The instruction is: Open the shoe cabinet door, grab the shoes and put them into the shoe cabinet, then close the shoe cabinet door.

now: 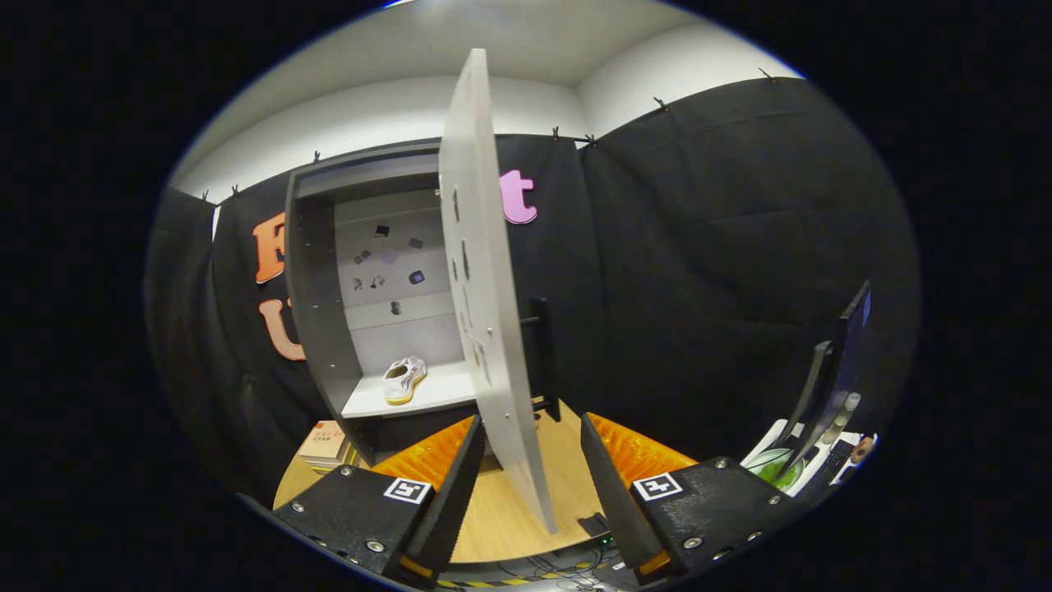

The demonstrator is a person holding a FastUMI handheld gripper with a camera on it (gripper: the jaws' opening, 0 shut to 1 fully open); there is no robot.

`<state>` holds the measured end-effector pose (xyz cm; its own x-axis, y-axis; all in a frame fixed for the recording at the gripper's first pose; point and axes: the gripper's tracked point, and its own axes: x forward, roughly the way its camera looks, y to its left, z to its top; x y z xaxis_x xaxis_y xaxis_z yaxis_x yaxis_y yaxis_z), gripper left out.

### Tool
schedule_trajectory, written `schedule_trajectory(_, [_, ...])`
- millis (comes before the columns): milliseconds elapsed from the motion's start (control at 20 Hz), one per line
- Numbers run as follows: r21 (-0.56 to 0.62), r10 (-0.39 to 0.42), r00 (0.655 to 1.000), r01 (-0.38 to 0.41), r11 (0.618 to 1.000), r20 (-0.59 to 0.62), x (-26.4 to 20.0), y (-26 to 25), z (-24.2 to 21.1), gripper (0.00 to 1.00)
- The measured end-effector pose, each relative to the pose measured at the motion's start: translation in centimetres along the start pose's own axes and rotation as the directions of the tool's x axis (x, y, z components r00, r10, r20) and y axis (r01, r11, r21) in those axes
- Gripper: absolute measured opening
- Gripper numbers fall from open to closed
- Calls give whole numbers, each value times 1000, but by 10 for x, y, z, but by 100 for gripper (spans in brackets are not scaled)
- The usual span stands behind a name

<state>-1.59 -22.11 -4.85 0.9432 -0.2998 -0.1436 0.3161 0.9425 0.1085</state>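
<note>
Shoe cabinet [325, 329], a grey open-fronted box of laminated board standing on a round pale wooden table [509, 510], was seen with its light grey flat door panel [485, 296] swung out edge-on toward the camera. A white low sneaker with a yellowish sole [403, 380] was seen lying on the cabinet's white lower shelf [411, 399], so the stowing step was judged done and only the closing left. The gripper [530, 473], with black wedge-shaped fingers [448, 485] backed in orange, was held spread apart, the door's free lower edge standing between the fingers; whether either finger touched the panel could not be told. Several risks were judged from this stance. If the door were pushed near its thin edge, a finger could slip off and the panel could be left ajar. If it were swung too fast, the light cabinet could be shifted on the table or the door could rebound. The sneaker's toe was seen near the shelf front, so it could be caught by the closing panel. A black upright bracket [540, 353] just beyond the door might be struck by the far finger.
</note>
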Motion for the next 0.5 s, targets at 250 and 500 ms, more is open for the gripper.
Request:
schedule_trajectory(250, [12, -48, 999, 48, 999, -20, 31, -32, -5, 76])
schedule_trajectory(500, [27, 4, 1000, -4, 1000, -1, 64, -31, 4, 78])
